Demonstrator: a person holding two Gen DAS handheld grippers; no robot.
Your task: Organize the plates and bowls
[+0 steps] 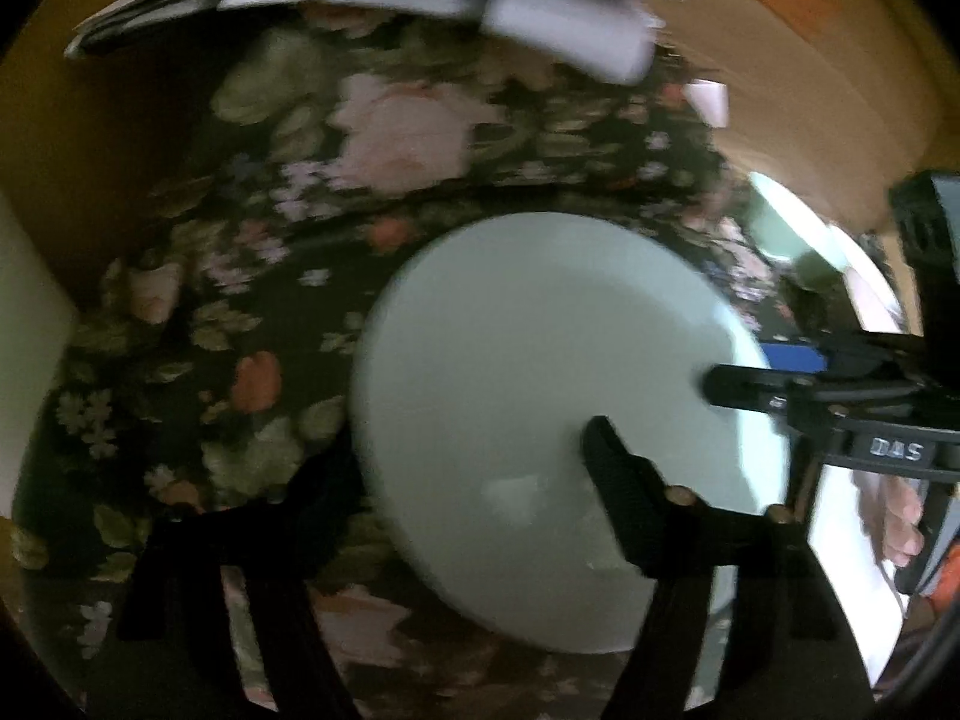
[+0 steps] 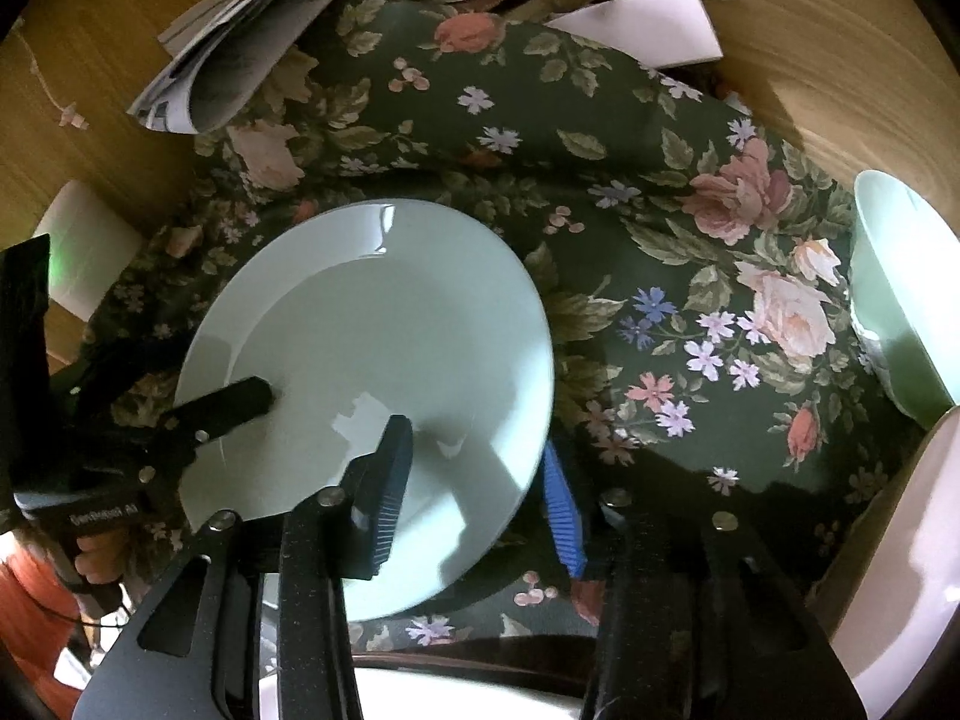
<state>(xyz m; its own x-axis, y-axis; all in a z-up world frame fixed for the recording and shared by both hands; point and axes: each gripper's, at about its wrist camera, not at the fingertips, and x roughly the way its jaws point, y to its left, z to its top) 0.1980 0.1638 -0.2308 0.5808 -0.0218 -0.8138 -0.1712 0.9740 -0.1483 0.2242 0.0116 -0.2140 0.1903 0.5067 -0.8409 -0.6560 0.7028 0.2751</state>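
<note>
Two claws are over one pale green plate (image 2: 390, 312) right now. Your right claw (image 2: 474, 438) is spread wide and straddles the plate's near right rim: the dark ribbed pad (image 2: 387, 480) sits over the plate's face, and the blue pad (image 2: 561, 510) is just outside the edge, over the cloth. Nothing is pinched; there's clear space between the pads.

Your left claw (image 1: 465, 444) is spread wide too. One finger (image 1: 624, 480) reaches in over the plate (image 1: 510, 330), while the other (image 1: 300, 510) stands off its left rim above the floral cloth (image 1: 240, 240). It has no hold on the plate either. From the right wrist you can see that left finger (image 2: 240, 402) lying across the plate's left side, and from the left wrist the right claw's blue pad (image 1: 792, 357) shows at the plate's far right edge. The left view is blurred, so finer contact there I can't call.

The plate sits on the dark green floral cloth (image 2: 660, 240) covering the table. At the very bottom of the right view is a strip of a white dish (image 2: 450, 690), and low on the right the curved wall of a pale vessel (image 2: 900, 570). Further out on the right, a pale green bowl (image 2: 894, 288) stands on the cloth, well apart from the plate. Off to the left is a white block (image 2: 90, 240) on the wooden table (image 2: 90, 60). At the far end are a folded stack of newspapers (image 2: 240, 60) and a white card (image 2: 648, 30).
</note>
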